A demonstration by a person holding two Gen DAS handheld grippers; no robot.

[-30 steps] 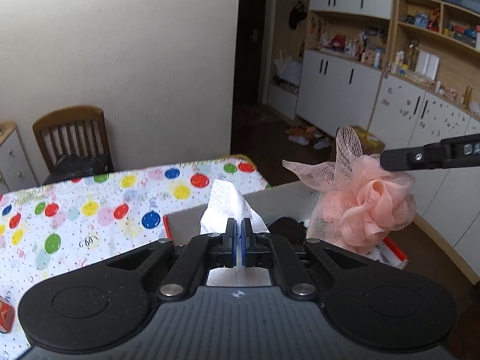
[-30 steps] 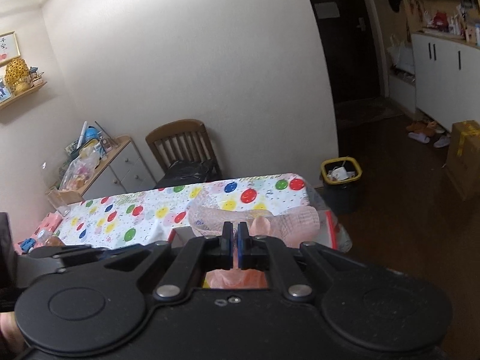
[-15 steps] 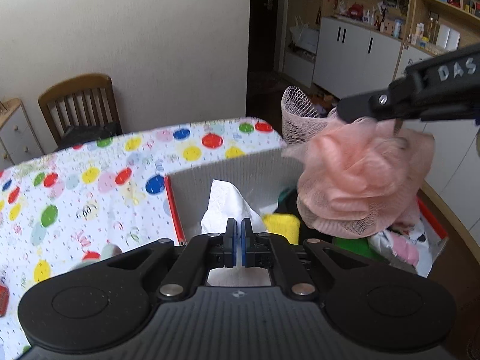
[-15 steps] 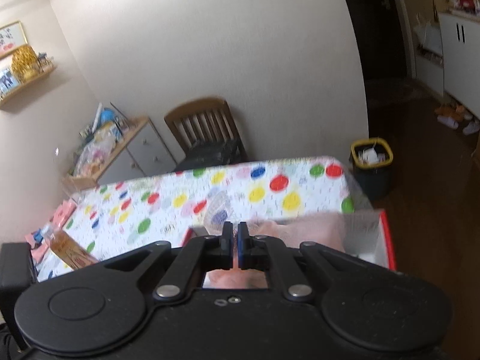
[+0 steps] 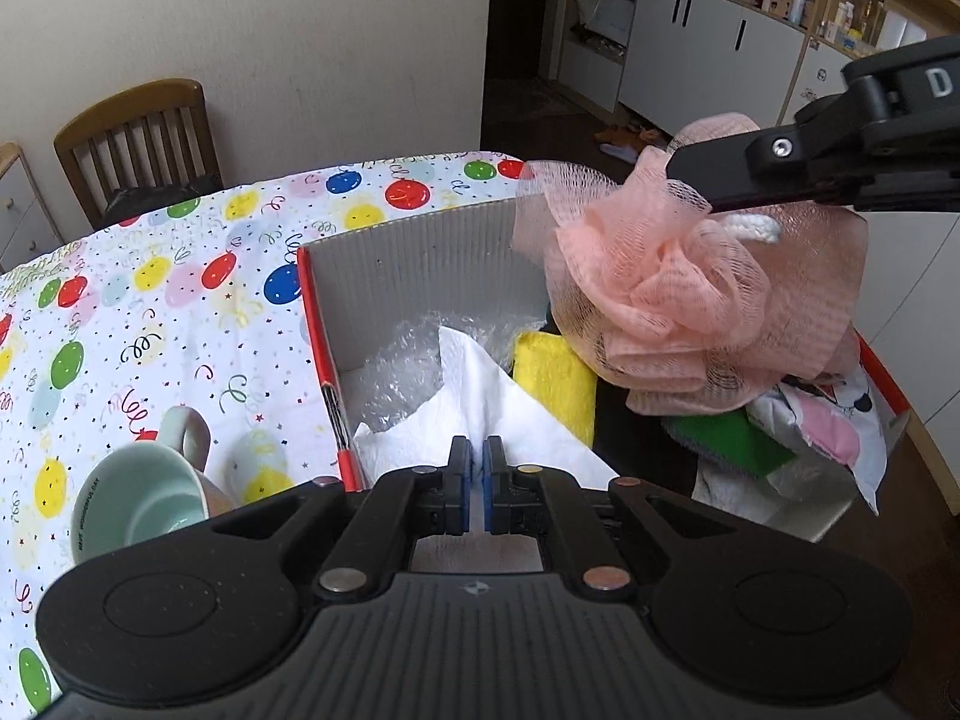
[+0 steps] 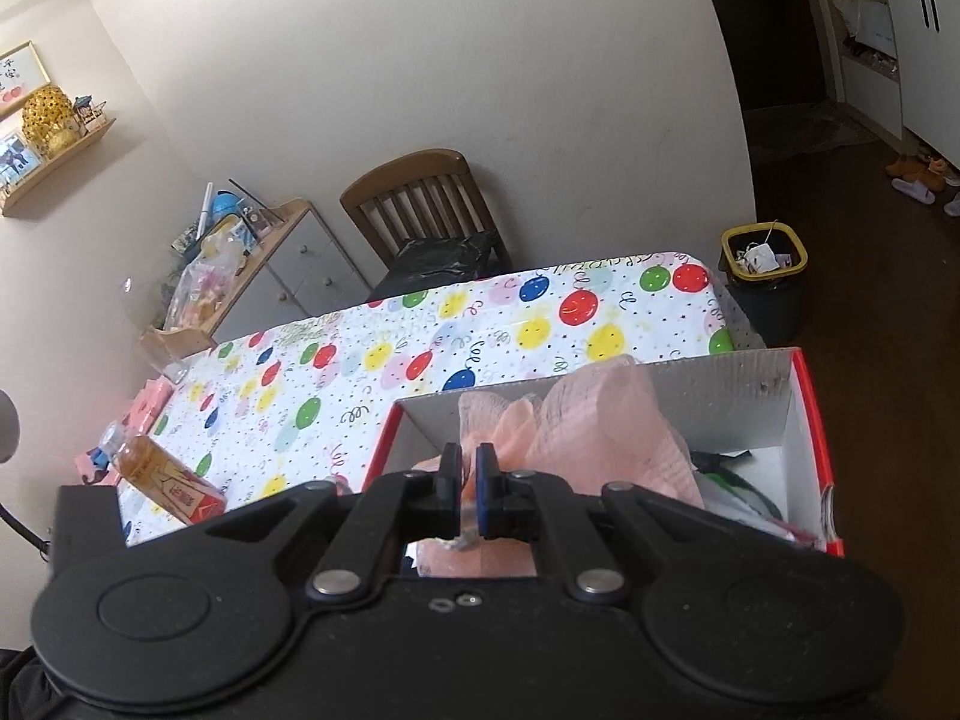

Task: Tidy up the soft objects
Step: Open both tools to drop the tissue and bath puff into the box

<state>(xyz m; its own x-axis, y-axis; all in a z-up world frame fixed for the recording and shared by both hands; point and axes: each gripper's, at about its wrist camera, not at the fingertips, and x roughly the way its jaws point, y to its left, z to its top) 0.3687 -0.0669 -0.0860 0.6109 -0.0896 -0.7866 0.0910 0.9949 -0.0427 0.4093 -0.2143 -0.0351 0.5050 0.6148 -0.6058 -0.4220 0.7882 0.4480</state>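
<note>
Left gripper (image 5: 472, 483) clenched the tissue (image 5: 480, 420), right gripper (image 6: 470, 483) the pouf (image 5: 678, 294) at right; its mesh could've snagged the box (image 5: 420, 252) wall.

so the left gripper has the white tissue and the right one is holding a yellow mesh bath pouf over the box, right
Not quite: the mesh bath pouf is peach pink, not yellow. The left wrist view shows this, with the right gripper shut on it above the box. The yellow thing is a cloth lying inside the box. The left gripper does hold the white tissue.
</note>
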